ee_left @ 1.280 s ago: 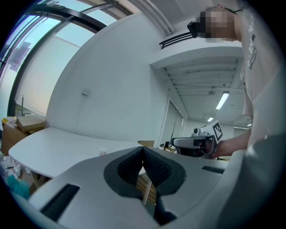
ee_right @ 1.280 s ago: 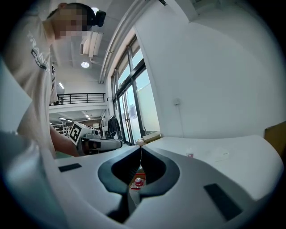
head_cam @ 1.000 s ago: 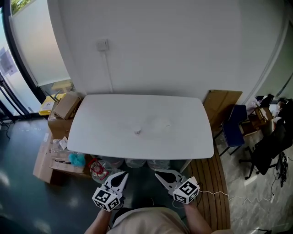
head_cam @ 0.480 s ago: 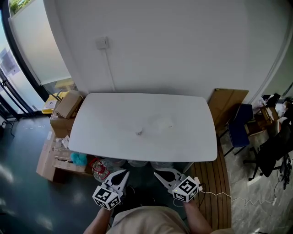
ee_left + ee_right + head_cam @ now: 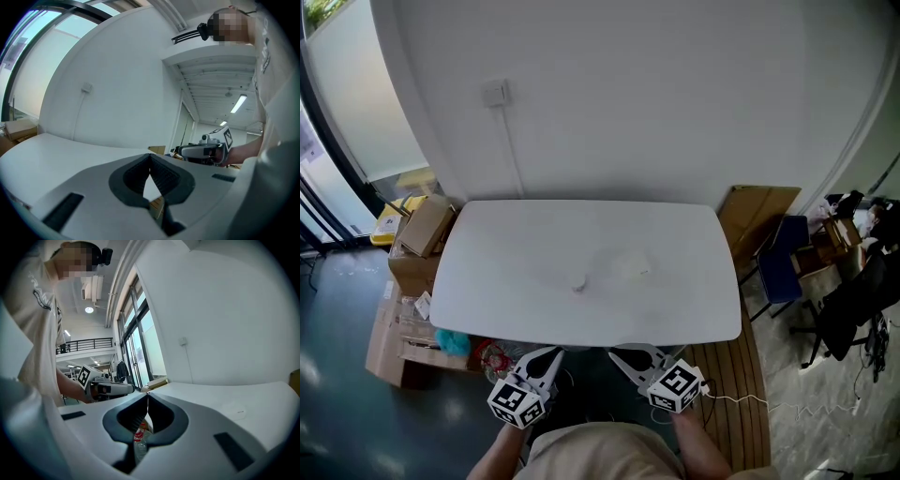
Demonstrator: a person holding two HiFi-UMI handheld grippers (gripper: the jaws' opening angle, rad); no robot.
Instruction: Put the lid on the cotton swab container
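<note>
Head view, left to right. Cardboard boxes (image 5: 420, 232) stand beside the white table (image 5: 506, 281). The left gripper (image 5: 546, 359) is held below the table's near edge, its jaws pressed together on nothing. Near the table's middle lie a small white piece (image 5: 578, 281) and, just right of it, a faint clear round piece (image 5: 628, 265). They are too small to tell which is the swab container and which its lid. The right gripper (image 5: 623, 357) is likewise clenched and empty, well apart from both. A blue chair (image 5: 783, 258) stands at far right.
</note>
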